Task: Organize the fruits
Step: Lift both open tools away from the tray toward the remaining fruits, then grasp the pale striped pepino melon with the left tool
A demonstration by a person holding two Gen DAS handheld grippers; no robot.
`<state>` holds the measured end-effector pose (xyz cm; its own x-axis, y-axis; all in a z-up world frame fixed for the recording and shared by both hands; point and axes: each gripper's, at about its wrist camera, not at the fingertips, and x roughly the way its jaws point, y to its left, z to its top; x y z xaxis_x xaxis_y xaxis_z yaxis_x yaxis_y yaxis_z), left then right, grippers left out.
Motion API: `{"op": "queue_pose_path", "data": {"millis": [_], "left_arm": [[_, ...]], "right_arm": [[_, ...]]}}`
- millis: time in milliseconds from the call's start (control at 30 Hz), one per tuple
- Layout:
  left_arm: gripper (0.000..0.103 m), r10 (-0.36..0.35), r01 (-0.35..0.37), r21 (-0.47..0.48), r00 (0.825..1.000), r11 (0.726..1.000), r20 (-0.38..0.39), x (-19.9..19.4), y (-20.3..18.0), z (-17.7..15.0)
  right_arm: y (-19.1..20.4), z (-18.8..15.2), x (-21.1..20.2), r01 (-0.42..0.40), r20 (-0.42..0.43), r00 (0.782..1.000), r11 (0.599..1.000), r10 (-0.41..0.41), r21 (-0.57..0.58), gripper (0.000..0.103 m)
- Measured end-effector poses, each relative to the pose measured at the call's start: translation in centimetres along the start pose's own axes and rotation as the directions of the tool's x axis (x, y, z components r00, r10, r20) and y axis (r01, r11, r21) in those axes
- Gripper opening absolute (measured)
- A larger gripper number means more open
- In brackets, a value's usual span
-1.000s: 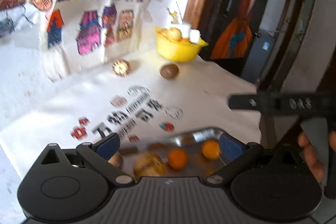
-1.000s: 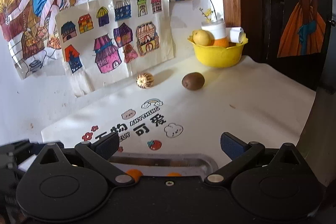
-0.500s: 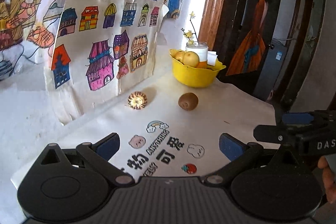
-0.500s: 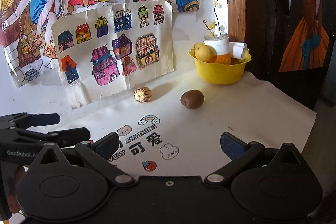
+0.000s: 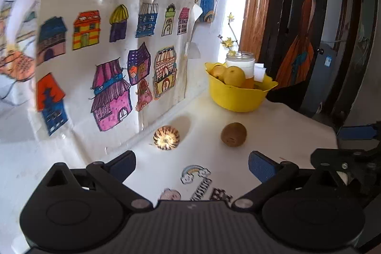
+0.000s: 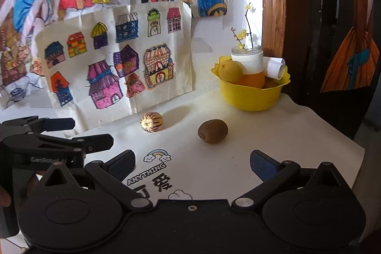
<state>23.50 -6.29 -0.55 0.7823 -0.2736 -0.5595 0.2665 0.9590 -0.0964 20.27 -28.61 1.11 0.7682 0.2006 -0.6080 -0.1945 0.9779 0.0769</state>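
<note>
Two handheld grippers face a white table covering [image 6: 273,142] printed with cartoon clouds, a rainbow and lettering. The yellow bowl [image 6: 250,97] at the far end of the covering serves as the landmark here.

The left gripper [image 5: 191,164] hovers above the printed covering, well short of the bowl. Its two blue-padded fingers [image 5: 122,164] are spread wide apart and hold nothing. The right gripper [image 6: 193,164] hovers at a similar distance from the bowl, its blue-padded fingers [image 6: 260,164] likewise spread wide and empty. In the right wrist view the left gripper shows at the left edge, side on; in the left wrist view part of the right gripper shows at the right edge.

Two fruits lie loose on the covering. A brown kiwi [image 6: 212,131] sits in front of the bowl, near it but apart. A small round striped fruit [image 6: 151,122], cream with dark streaks, lies further left of the bowl, beside the base of the wall, well apart from the kiwi.

Inside the bowl are a yellow pear-like fruit [image 6: 230,70], an orange fruit [image 6: 253,80], a white-wrapped glass jar [image 6: 247,58] holding a thin twig with yellow blossoms, and a small roll of white paper [image 6: 276,67].

Behind the bowl, to its left, coloured children's drawings [image 6: 114,63] of houses and cartoon figures cover the wall.
</note>
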Motion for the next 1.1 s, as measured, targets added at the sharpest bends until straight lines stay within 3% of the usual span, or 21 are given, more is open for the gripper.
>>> {"op": "queue_pose_path", "data": {"millis": [300,667,933,1100], "left_arm": [[0.103,-0.041,0.041,0.002,0.998,0.999,-0.05,8.6,1.8,1.0],[0.102,0.014,-0.009,0.064,0.996,0.998,-0.083,17.2,2.7,1.6],[0.085,0.006,0.002,0.063,0.992,0.998,-0.129,20.7,3.3,1.2],[0.062,0.006,0.001,0.065,0.993,0.998,-0.12,21.6,3.5,0.8]], "right_arm": [[-2.5,1.7,6.1,0.001,-0.034,0.999,1.0,-0.001,0.002,0.102],[-5.0,2.3,14.1,-0.03,-0.09,0.995,0.999,0.032,0.02,0.102],[-5.6,2.4,17.2,-0.037,-0.103,0.994,0.999,0.041,0.04,0.102],[-5.8,1.9,17.8,-0.041,-0.108,0.993,0.998,0.047,0.053,0.102]]}}
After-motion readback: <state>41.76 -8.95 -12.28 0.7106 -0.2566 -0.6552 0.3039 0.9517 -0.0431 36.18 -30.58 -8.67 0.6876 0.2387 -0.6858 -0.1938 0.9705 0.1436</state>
